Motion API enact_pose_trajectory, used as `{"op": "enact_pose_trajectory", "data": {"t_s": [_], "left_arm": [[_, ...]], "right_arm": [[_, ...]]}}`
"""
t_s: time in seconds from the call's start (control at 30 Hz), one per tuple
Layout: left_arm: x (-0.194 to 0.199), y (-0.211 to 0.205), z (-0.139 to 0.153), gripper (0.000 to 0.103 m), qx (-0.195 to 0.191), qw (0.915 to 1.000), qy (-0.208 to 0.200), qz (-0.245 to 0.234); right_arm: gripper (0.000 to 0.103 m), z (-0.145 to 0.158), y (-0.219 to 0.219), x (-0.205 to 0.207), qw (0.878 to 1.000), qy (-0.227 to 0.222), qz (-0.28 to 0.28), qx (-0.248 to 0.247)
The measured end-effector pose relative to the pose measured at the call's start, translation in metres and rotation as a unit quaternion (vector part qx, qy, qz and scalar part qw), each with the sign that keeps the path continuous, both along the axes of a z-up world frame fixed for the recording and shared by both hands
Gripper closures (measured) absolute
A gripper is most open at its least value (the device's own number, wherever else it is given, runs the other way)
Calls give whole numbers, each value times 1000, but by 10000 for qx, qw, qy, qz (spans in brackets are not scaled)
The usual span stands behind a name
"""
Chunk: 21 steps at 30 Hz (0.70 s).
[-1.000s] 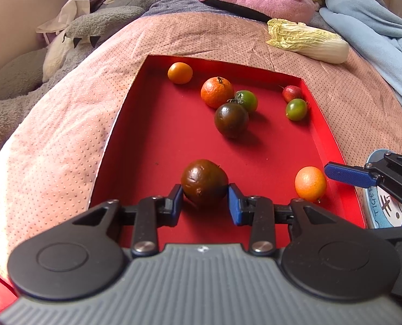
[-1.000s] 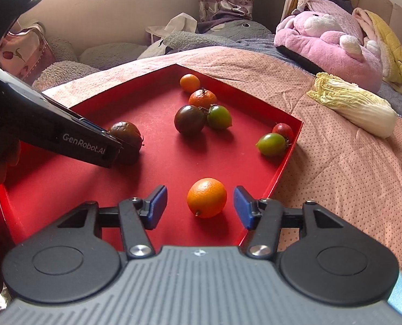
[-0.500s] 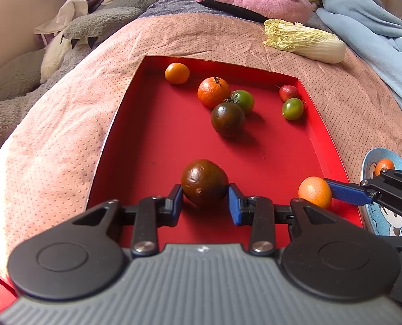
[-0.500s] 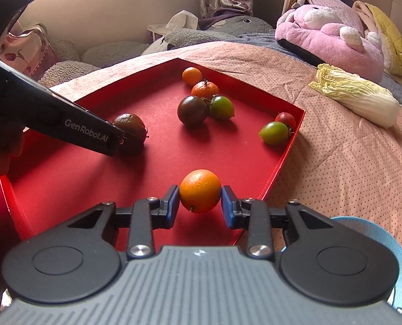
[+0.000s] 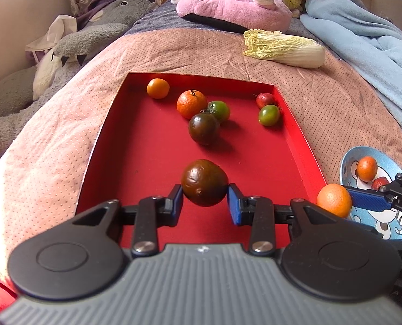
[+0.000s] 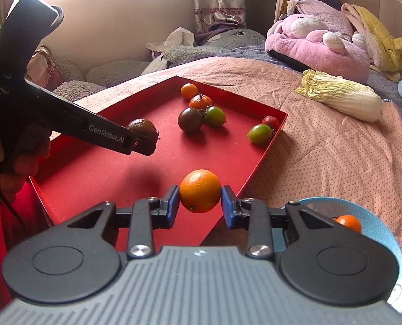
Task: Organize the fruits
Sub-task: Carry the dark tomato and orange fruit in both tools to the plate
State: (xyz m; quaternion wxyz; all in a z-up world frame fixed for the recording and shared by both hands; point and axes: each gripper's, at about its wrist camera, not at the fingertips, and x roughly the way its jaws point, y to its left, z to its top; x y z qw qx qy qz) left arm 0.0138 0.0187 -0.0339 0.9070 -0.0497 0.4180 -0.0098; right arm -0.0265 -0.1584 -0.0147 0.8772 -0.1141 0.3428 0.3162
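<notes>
My left gripper (image 5: 205, 203) is shut on a dark brown tomato (image 5: 204, 182) and holds it above the near part of the red tray (image 5: 304, 151). My right gripper (image 6: 200, 207) is shut on an orange mandarin (image 6: 200, 190), lifted over the tray's right edge (image 6: 257, 162). The mandarin also shows in the left wrist view (image 5: 334, 200), next to a blue bowl (image 5: 350, 159). The bowl (image 6: 385, 216) holds a small orange fruit (image 6: 348, 222). A dark tomato (image 5: 203, 128), an orange mandarin (image 5: 191, 103), green tomatoes (image 5: 268, 115) and a small red one (image 5: 265, 99) lie in the tray.
The tray rests on a pink dotted bedspread (image 5: 51, 135). A napa cabbage (image 5: 283, 47) lies beyond the tray. A pink plush toy (image 5: 233, 2), a grey plush toy (image 5: 92, 38) and a blue blanket (image 5: 363, 40) lie at the back.
My right gripper closed on the mandarin and lifted it toward the tray's right edge, near the blue bowl. My left gripper has risen with the dark tomato.
</notes>
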Motion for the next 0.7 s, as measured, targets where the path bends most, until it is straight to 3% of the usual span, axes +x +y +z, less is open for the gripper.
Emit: {"op": "enact_pose_trajectory", "data": {"t_s": [0.7], "left_arm": [[-13,-72,19,65,19,9964,-378,-754]], "right_arm": [[64,14,-100,-29,9971,-163,-740,-102]]}}
